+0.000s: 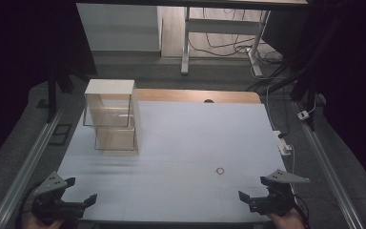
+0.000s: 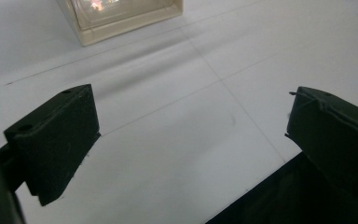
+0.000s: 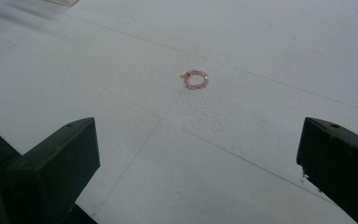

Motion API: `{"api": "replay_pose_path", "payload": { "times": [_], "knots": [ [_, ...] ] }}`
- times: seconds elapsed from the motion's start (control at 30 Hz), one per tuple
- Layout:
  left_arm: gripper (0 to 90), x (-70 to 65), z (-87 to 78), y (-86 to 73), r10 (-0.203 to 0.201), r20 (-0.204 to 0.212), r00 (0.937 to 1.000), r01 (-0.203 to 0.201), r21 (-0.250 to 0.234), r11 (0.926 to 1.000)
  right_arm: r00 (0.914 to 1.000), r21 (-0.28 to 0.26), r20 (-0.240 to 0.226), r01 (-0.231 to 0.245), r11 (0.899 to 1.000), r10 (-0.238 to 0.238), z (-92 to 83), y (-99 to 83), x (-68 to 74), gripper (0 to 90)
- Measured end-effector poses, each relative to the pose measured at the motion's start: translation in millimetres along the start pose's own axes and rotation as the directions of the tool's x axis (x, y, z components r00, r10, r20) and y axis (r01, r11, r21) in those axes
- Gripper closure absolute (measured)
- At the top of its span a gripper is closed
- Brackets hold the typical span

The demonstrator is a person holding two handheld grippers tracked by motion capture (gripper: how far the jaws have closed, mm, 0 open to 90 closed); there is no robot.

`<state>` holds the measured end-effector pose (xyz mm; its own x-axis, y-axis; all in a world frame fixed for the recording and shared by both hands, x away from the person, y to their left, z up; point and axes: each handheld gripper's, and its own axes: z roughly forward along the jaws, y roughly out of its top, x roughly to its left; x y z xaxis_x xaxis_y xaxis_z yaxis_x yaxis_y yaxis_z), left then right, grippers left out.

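Note:
A small pinkish beaded ring (image 1: 220,170) lies flat on the white table (image 1: 186,143), right of centre; in the right gripper view the ring (image 3: 195,79) sits ahead of the jaws, well apart from them. My right gripper (image 1: 253,187) rests near the table's front right corner, open and empty, also seen as (image 3: 198,154). Near the front left corner my left gripper (image 1: 80,190) is open with nothing between its jaws, seen close up as (image 2: 191,135). A clear two-tier display box (image 1: 113,117) with a white top stands at the back left.
The display box's base (image 2: 121,23) shows at the top of the left gripper view. A metal rail (image 1: 26,164) runs along the table's left side and another rail (image 1: 331,167) along the right. A white power strip (image 1: 284,143) with cables hangs at the right edge.

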<state>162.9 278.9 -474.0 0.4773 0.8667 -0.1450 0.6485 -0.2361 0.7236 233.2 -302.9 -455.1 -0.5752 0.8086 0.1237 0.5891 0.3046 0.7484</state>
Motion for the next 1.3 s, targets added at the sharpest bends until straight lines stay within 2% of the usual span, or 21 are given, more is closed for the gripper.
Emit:
{"api": "replay_pose_path", "payload": {
  "times": [0.13, 0.33, 0.53, 1.03, 1.3],
  "knots": [
    [2.1, -0.9, 1.0, 0.3, 0.012, 0.003, 0.9999, -0.012, 0.008, 0.9999, 0.9999, 0.017, -0.015, 0.004, 1.0, -0.003, 2.0, 0.6, 0.2, 0.0],
    [2.2, -0.5, 1.6, 0.5, 0.016, 0.02, 0.9997, -0.016, 0.012, 0.9998, 0.9997, 0.039, -0.009, 0.022, 0.999, -0.022, 3.4, 1.3, 2.0, 0.0],
    [2.3, 3.1, 0.5, 0.0, -0.008, 0.04, 0.9992, 0.008, 0.008, 0.9999, 0.9991, 0.047, -0.016, 0.041, 0.998, -0.04, 4.3, 1.7, 4.1, 0.0],
    [2.5, 2.5, 1.1, -0.1, -0.007, 0.04, 0.9992, 0.007, 0.01, 0.9999, 0.9979, 0.053, -0.028, 0.06, 0.997, -0.058, 5.6, 3.3, 5.4, 0.0],
    [2.6, 4.0, 1.4, 0.1, -0.017, 0.047, 0.9987, 0.016, 0.014, 0.9998, 0.995, 0.028, -0.051, 0.088, 0.996, -0.086, 8.8, 8.9, 6.0, 0.0]
  ]
}}
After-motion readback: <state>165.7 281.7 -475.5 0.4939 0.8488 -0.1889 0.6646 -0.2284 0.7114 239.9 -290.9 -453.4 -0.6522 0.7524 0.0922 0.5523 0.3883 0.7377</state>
